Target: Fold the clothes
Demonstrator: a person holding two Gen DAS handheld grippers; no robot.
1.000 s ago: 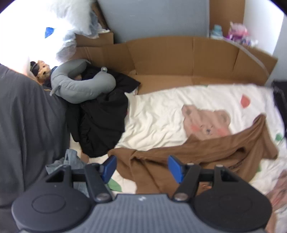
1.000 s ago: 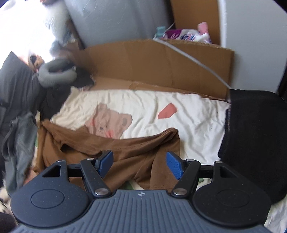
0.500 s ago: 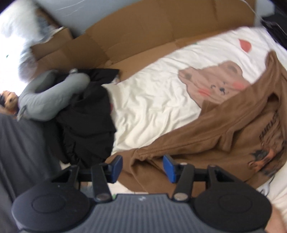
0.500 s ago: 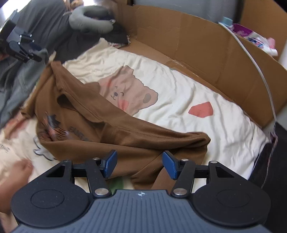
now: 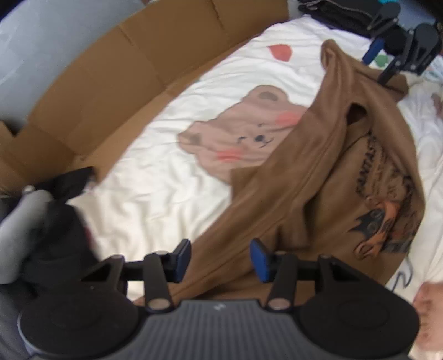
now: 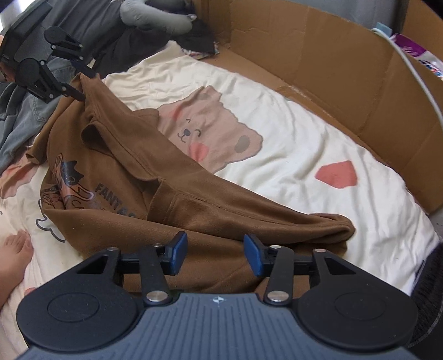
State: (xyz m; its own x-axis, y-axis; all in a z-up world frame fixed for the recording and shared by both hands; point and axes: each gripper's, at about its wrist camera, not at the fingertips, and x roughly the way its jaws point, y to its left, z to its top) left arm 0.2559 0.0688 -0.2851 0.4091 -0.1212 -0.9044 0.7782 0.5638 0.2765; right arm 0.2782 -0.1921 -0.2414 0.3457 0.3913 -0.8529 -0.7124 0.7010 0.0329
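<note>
A brown printed T-shirt (image 5: 318, 177) lies crumpled across a cream bear-print sheet (image 5: 171, 177); it also shows in the right wrist view (image 6: 155, 188). My left gripper (image 5: 220, 257) is open, its blue pads either side of the shirt's near corner. My right gripper (image 6: 216, 250) is open just above the shirt's other end. Each gripper shows in the other's view: the right one (image 5: 384, 63) at the shirt's far corner, the left one (image 6: 80, 85) at its far corner. Whether the pads touch cloth I cannot tell.
A cardboard wall (image 6: 318, 63) borders the sheet's far side. A grey neck pillow (image 6: 155, 16) and dark clothes (image 5: 55, 229) lie at one end, grey clothing (image 6: 16, 124) beside them. A black fabric pile (image 6: 432, 277) lies at the other end. A bare foot (image 6: 13, 257) rests on the sheet.
Both grippers have swung down and closer over the shirt's two ends. Their jaws have narrowed a little but stay open. The shirt lies much as before.
</note>
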